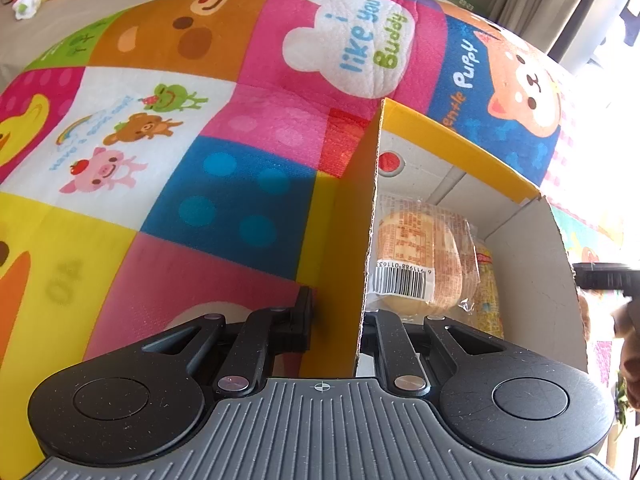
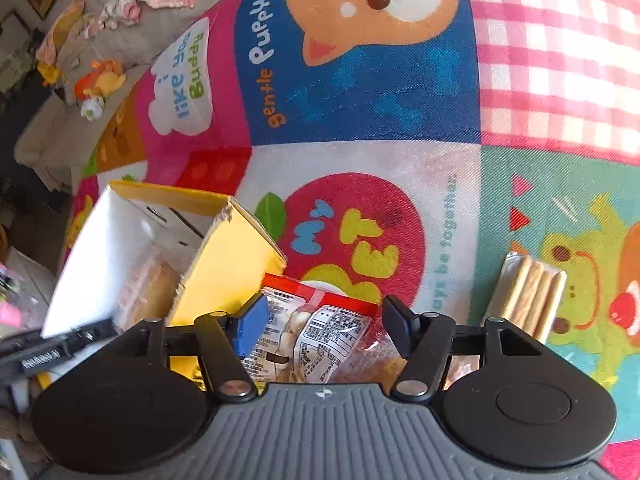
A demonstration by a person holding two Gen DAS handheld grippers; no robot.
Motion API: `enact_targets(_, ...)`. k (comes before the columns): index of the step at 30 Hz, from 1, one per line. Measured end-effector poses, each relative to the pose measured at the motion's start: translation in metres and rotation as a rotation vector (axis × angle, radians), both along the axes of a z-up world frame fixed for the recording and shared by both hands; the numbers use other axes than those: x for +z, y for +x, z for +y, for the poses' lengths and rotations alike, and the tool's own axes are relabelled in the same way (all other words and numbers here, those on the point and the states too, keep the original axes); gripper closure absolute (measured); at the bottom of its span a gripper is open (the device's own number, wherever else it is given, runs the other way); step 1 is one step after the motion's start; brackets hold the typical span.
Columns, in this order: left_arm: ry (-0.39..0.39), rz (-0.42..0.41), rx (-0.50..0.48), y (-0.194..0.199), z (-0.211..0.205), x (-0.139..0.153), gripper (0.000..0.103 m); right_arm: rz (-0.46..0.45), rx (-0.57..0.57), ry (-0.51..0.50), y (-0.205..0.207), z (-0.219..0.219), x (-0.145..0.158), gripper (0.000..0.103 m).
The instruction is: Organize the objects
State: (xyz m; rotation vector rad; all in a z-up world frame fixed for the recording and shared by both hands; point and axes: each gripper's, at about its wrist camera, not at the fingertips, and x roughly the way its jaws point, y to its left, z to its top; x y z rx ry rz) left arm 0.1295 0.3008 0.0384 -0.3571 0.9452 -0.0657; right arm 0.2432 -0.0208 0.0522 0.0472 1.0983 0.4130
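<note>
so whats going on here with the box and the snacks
A person with tongs in each hand is packing snacks into a yellow cardboard box on a colourful play mat. The left tongs are clamped on the box's side wall, steadying it. A wrapped bun already lies inside. The right tongs are open over a snack packet just outside the box, not gripping it. A pack of wafer sticks waits on the mat.
</note>
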Motion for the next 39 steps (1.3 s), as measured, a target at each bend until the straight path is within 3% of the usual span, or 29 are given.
enact_targets(2, -0.001, -0.001, 0.000, 0.000, 0.000, 0.000, 0.088, -0.067, 0.055, -0.108, -0.014, 0.005, 0.004, 0.026)
enact_targets(6, -0.002, -0.001, 0.002, 0.000, 0.000, 0.000, 0.088, -0.156, 0.110, -0.264, -0.040, 0.005, 0.012, 0.026)
enact_targets(9, -0.003, -0.004, 0.001, 0.000, 0.000, -0.001, 0.088, -0.293, 0.119, -0.486, -0.063, 0.010, 0.013, 0.031)
enact_targets(11, -0.005, -0.004, 0.003, -0.001, 0.001, -0.001, 0.088, -0.282, 0.101, -0.425, -0.071, 0.001, 0.021, 0.034)
enact_targets(16, 0.000, -0.002, 0.004, 0.000, -0.001, 0.000, 0.088, -0.218, -0.044, -0.080, -0.079, -0.032, 0.054, 0.034)
enact_targets(20, -0.004, -0.001, 0.009, 0.000, 0.000, 0.000, 0.088, -0.109, -0.130, 0.072, -0.072, -0.042, 0.048, 0.034)
enact_targets(26, 0.000, 0.004, 0.009, 0.000, -0.001, 0.001, 0.088, -0.007, -0.259, -0.027, -0.050, -0.023, 0.002, 0.034)
enact_targets(35, -0.005, 0.000, 0.013, 0.000, 0.000, 0.000, 0.088, -0.042, -0.242, -0.098, -0.040, -0.014, -0.008, 0.032)
enact_targets(37, -0.004, 0.000, 0.013, -0.001, 0.000, 0.000, 0.088, -0.060, -0.230, -0.109, -0.037, -0.012, -0.010, 0.023)
enact_targets(39, -0.003, -0.001, 0.010, -0.001, 0.000, 0.000, 0.088, -0.086, -0.228, -0.140, -0.033, -0.012, -0.016, 0.004)
